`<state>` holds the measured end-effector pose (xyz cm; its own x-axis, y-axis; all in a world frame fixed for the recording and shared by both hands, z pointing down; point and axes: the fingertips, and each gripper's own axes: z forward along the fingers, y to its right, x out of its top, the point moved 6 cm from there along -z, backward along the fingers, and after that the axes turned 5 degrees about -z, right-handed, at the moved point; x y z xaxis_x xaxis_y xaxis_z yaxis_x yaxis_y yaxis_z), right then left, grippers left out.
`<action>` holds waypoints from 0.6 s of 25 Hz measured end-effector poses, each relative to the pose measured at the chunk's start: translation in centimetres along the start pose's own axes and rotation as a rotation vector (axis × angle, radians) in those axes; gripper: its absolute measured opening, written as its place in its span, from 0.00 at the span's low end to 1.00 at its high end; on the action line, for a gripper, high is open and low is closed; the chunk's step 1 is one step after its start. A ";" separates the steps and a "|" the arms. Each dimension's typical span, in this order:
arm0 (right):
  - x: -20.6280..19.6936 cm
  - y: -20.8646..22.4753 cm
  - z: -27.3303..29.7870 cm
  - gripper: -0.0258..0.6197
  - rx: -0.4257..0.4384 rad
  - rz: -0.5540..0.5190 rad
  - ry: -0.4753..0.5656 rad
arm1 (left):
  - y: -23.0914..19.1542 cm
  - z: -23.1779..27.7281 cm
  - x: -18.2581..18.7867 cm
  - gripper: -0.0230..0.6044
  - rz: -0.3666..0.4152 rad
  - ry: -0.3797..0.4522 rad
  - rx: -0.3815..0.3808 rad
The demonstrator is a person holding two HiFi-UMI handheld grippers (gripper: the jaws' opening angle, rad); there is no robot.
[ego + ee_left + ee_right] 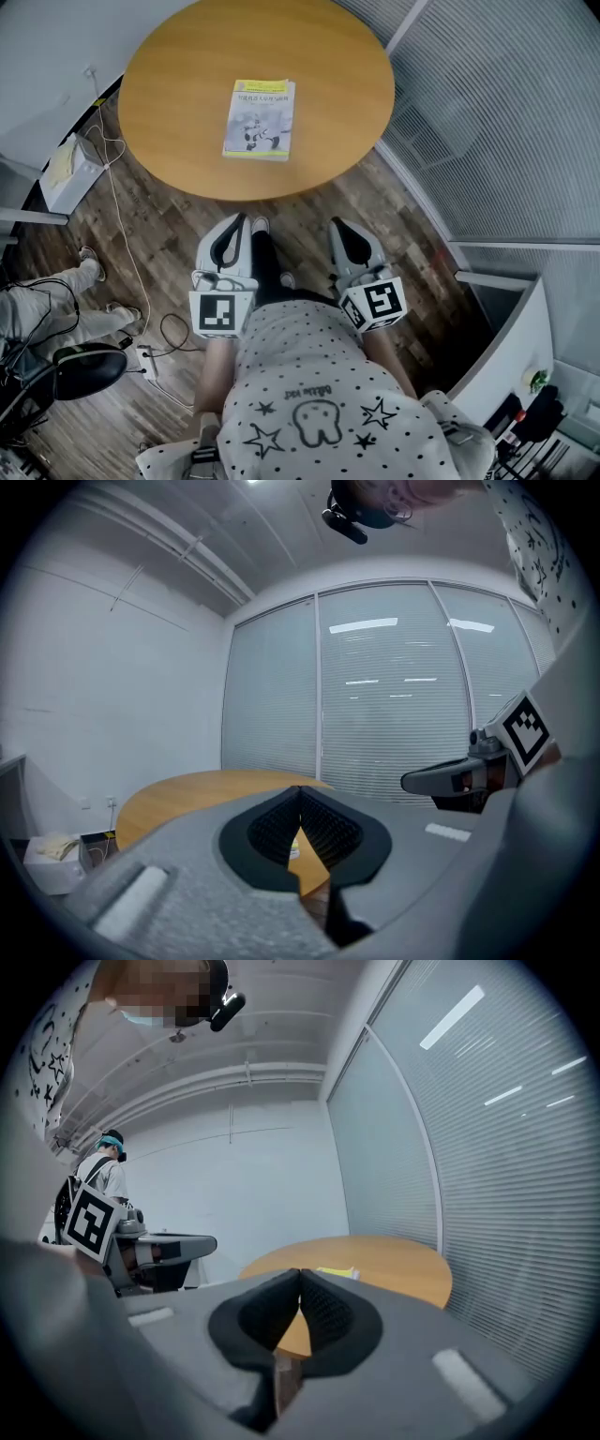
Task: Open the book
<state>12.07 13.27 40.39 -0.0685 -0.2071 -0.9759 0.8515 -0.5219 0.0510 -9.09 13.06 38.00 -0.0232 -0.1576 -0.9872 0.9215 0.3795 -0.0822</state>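
A closed book (258,119) with a pale illustrated cover and a yellow top band lies flat near the middle of the round wooden table (169,66). My left gripper (238,223) and right gripper (338,227) are held side by side short of the table's near edge, above the wood floor, and both point toward the book. The tips of each meet, with nothing between them. In the left gripper view the left gripper (300,790) is shut, with the table (187,794) ahead. In the right gripper view the right gripper (300,1273) is shut, and the book (337,1272) shows just beyond its tips.
A white box (67,171) and cables (117,202) lie on the floor left of the table. Another person's legs (56,295) stand at the left edge. A glass wall with blinds (506,112) curves along the right. A black lamp head (86,367) sits at lower left.
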 end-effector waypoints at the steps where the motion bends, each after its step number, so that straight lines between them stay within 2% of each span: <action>1: 0.1 0.2 0.7 0.05 -0.005 0.001 -0.004 | -0.5 0.6 0.1 0.05 -0.009 0.000 -0.004; 15: 3.6 2.5 11.2 0.05 -0.094 0.007 -0.025 | -9.3 10.2 2.8 0.05 -0.009 0.007 -0.072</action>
<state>8.17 1.94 39.35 -0.0738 -0.2317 -0.9700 0.8970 -0.4406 0.0370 -13.75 -0.19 37.35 -0.0343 -0.1555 -0.9872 0.8910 0.4428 -0.1007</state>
